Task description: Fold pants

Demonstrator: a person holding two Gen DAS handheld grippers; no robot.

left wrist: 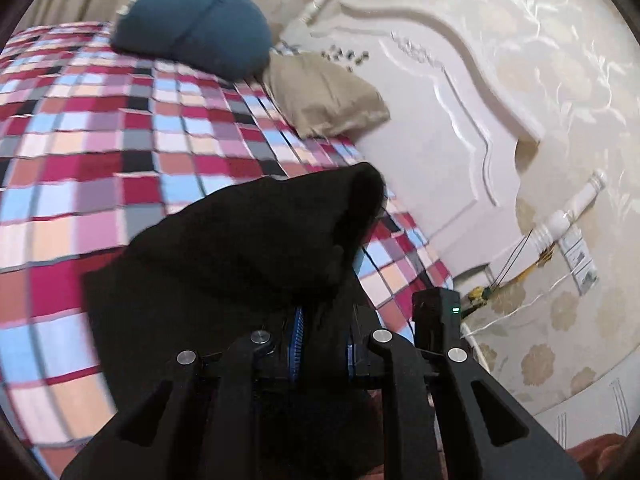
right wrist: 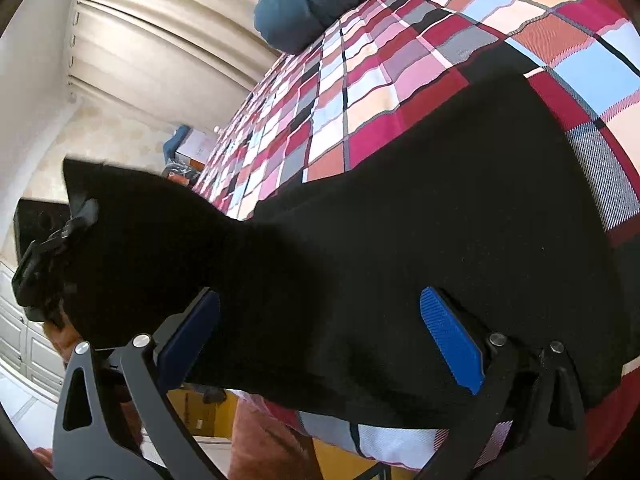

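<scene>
Gripping a bunched fold of the black pants (left wrist: pixel 248 248), the left gripper (left wrist: pixel 320 354) is seen with its blue pads pressed together on the cloth, which rises in a peak above the jaws and hangs down around them. In the right wrist view that same gripper (right wrist: pixel 60 240) is seen at the far left, with a corner of the cloth lifted off the bed (right wrist: pixel 360 92). From there the pants (right wrist: pixel 400 248) are draped rightwards across the checked cover, with the near edge hanging over the bedside. Further right, the right gripper (right wrist: pixel 320 336) is held with its pads set wide apart on either side of the cloth; no pressing on it is seen.

The fabric is judged soft, limp and light: no shape is kept by it, and sagging is expected wherever it is unsupported. A pinch at a hem, waistband or corner is judged best, since a doubled edge is less easily slipped from the pads.
</scene>
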